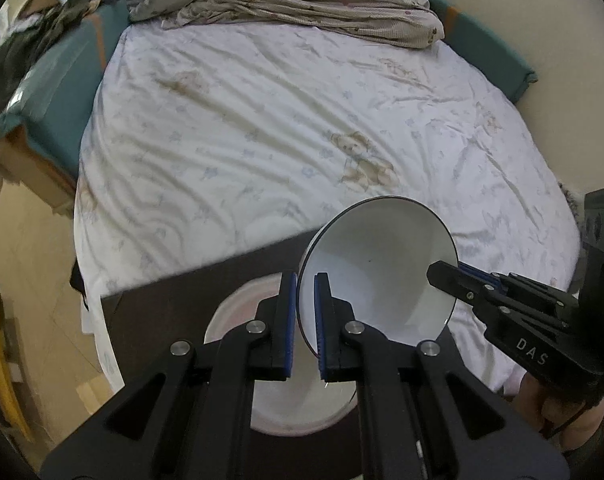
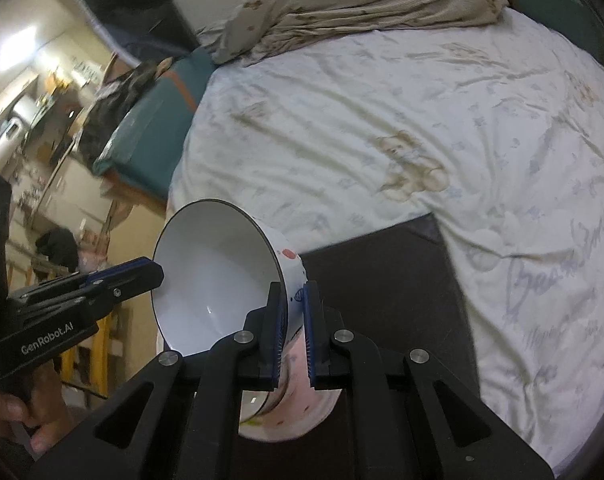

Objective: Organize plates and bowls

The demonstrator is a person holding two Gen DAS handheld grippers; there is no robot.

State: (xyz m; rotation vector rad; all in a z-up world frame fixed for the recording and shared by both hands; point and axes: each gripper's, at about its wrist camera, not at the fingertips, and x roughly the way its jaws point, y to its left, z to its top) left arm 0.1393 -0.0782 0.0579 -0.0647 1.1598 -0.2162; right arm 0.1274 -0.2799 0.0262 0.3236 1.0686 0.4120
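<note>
While both grippers clamp opposite sides of its rim, the white bowl [image 1: 375,264] hangs tilted above a pink plate [image 1: 238,304] on the dark tray [image 1: 162,312], which lies on the bed sheet [image 1: 262,128]. The left gripper [image 1: 305,316] pinches the near rim with its blue pads. The right gripper [image 2: 293,328] grips the bowl's wall, one finger inside, one outside.

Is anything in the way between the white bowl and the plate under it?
Nothing visible is. Both tongs, left and right, pinch the rim of the tilted white bowl from opposite sides. It hangs over the pink-rimmed plate on the dark table. Only the tongs' own arms cover part of the plate.
</note>
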